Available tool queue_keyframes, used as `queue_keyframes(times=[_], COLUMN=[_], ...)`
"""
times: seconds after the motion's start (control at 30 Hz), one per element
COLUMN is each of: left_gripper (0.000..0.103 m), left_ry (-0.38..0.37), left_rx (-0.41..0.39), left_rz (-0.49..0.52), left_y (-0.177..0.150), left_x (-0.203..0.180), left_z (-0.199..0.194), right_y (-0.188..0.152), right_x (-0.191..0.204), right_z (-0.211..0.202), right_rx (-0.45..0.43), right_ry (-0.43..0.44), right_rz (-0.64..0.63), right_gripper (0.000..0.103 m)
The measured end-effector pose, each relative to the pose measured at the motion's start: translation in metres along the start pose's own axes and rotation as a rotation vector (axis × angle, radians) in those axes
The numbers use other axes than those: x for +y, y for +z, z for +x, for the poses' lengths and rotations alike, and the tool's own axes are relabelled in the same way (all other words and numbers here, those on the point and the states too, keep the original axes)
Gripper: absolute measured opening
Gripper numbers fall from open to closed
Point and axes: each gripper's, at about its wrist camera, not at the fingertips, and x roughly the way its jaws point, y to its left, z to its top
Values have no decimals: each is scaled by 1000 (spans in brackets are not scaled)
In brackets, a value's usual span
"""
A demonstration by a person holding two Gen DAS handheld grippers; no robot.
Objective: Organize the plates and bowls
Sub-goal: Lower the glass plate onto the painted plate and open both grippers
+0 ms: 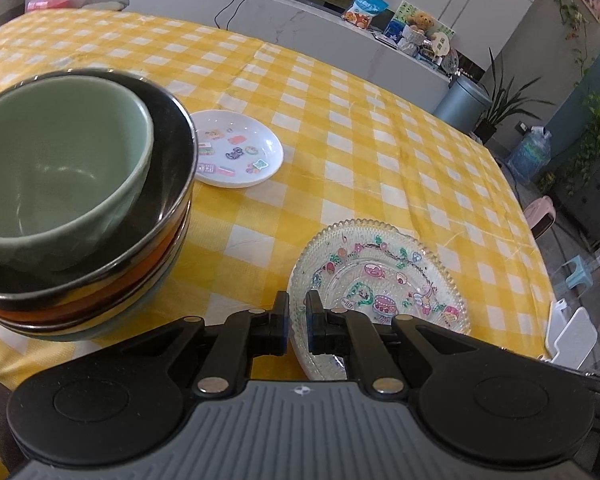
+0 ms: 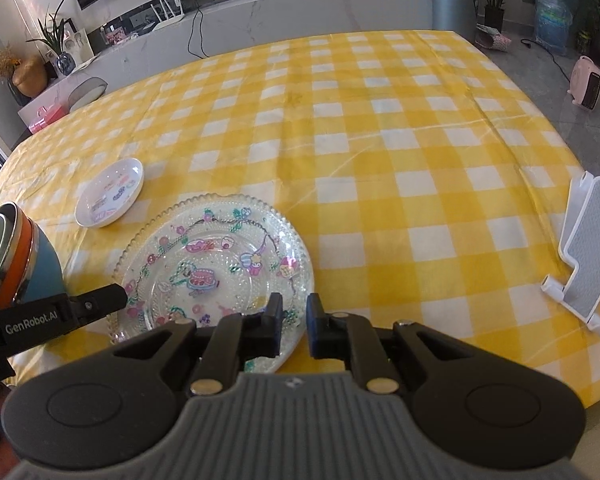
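A stack of bowls (image 1: 84,216) stands at the left, a green bowl (image 1: 56,168) on top; it also shows in the right wrist view (image 2: 16,264). A clear glass plate (image 1: 380,280) with cartoon stickers lies on the yellow checked tablecloth (image 1: 340,140). My left gripper (image 1: 298,312) has its jaws a narrow gap apart around the plate's near-left rim. My right gripper (image 2: 294,316) has a narrow gap too, around the glass plate's (image 2: 216,264) near-right rim. A small white plate (image 1: 238,148) with stickers lies beyond the bowls, and in the right wrist view (image 2: 110,192).
A white phone stand (image 2: 584,248) lies near the table's right edge. The left gripper's body (image 2: 52,316) reaches in at the left of the right wrist view. A counter with a router, cables and clutter runs behind the table (image 2: 380,100).
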Motion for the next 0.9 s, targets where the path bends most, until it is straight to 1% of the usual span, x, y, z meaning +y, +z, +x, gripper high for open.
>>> queue_keyframes(times=[0.13,0.37,0.4,0.43,0.5,0.57,0.63,0.67,0.7,0.73,0.77,0.83,0.9], left_gripper=[9,9,9,12,19,26,37,41,48,52,53,58,59], left_ry=[27,77,82,89,93,80,59,50,43,38,35,27,13], left_rx=[1,-17,-17,-14,-8,-7,-11,-15,-19,-24,-27,-24,-6], left_rz=[53,153,165,179,191,195,200,206,215,224,233,242,250], left_y=[0,-3,-3,-4,-4,-4,-2,-1,2,4,8,16,24], left_x=[-8,-20,-22,-23,-25,-25,-26,-27,-28,-29,-30,-31,-32], left_z=[-1,-4,-4,-4,-3,-4,-8,-10,-11,-14,-16,-21,-24], right_y=[1,1,1,1,1,2,3,3,4,5,6,8,9], right_x=[1,9,9,9,7,3,-1,-2,-3,-4,-5,-6,-5], right_z=[0,0,1,2,4,3,1,-1,-3,-5,-7,-13,-17], right_rx=[6,5,8,13,22,24,15,6,-2,-15,-29,-66,-101], right_ry=[0,-23,-31,-41,-58,-46,-44,-44,-45,-45,-41,-32,-27], right_rz=[-2,-42,-44,-45,-37,-18,2,8,14,20,26,38,52], right_gripper=[12,13,19,31,42,43,48,49,49,50,51,59,62])
